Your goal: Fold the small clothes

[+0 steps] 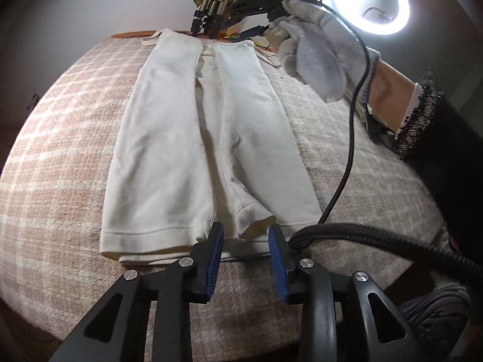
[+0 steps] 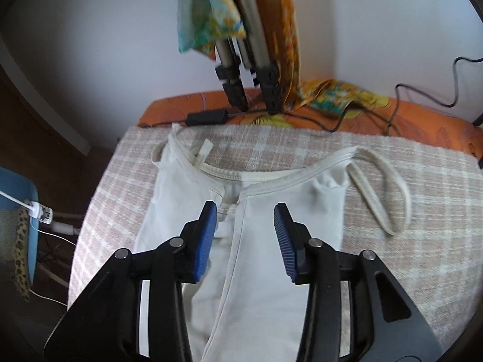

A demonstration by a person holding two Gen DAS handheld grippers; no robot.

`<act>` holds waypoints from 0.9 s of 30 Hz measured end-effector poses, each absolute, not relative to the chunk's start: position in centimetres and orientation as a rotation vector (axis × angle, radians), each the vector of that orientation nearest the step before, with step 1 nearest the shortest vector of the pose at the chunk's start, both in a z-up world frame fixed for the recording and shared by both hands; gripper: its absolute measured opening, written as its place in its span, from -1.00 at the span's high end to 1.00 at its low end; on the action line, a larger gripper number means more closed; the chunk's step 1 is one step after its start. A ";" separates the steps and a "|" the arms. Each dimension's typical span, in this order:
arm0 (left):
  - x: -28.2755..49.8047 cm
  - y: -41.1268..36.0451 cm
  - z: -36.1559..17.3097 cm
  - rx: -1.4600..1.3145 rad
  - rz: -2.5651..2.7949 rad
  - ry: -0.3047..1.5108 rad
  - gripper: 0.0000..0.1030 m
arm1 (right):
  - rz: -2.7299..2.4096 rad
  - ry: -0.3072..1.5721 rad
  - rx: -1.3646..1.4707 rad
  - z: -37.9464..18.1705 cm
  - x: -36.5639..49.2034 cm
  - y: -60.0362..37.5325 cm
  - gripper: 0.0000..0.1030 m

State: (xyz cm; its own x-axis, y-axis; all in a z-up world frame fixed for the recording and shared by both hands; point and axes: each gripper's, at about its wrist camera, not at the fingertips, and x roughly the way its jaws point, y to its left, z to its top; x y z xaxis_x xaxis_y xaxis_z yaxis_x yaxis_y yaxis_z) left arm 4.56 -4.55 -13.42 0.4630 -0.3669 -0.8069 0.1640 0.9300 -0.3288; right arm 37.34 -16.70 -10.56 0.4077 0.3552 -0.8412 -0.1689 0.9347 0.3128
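Observation:
A small cream strappy top (image 1: 193, 138) lies flat on the checked blanket (image 1: 60, 150), its two sides folded in to meet at the middle. My left gripper (image 1: 246, 232) is open at the hem end, its blue pads either side of the hem's folded edges. My right gripper (image 2: 245, 214) is open above the neckline end of the top (image 2: 265, 256), over the central seam. A loose strap (image 2: 383, 187) loops out on the right. In the left wrist view a gloved hand (image 1: 317, 51) holds the right gripper at the far end.
Tripod legs (image 2: 241, 60) and a black power adapter (image 2: 208, 117) with cables stand on the orange sheet (image 2: 422, 120) beyond the blanket. Patterned cloth (image 2: 211, 15) hangs on the tripod. A ring light (image 1: 371, 0) glows at the upper right. A black cable (image 1: 353, 138) crosses the blanket's right side.

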 end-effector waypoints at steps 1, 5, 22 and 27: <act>4.1 -4.4 -13.2 -0.202 -0.328 1.034 0.39 | 0.335 1.094 0.195 -9.6 36.8 -17.0 0.19; 2.9 -3.1 -12.1 -0.152 -0.316 1.004 0.35 | 0.345 1.043 0.232 -5.1 33.3 -18.9 0.19; 4.8 5.2 -13.4 -0.338 -0.283 1.089 0.10 | 0.345 1.231 0.328 -7.5 9.2 -20.9 0.19; 5.6 6.5 -15.5 -0.449 -0.280 1.150 0.18 | 0.384 1.311 0.431 -11.4 7.4 -20.6 0.19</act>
State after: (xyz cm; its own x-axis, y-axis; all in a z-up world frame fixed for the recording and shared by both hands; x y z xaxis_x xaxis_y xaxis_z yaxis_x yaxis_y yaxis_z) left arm 5.62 6.49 -15.45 0.3881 -0.4369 -0.8115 -0.0144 0.8775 -0.4793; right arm 7.37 -20.56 -11.43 0.2155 0.5034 -0.8367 -0.0280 0.8597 0.5100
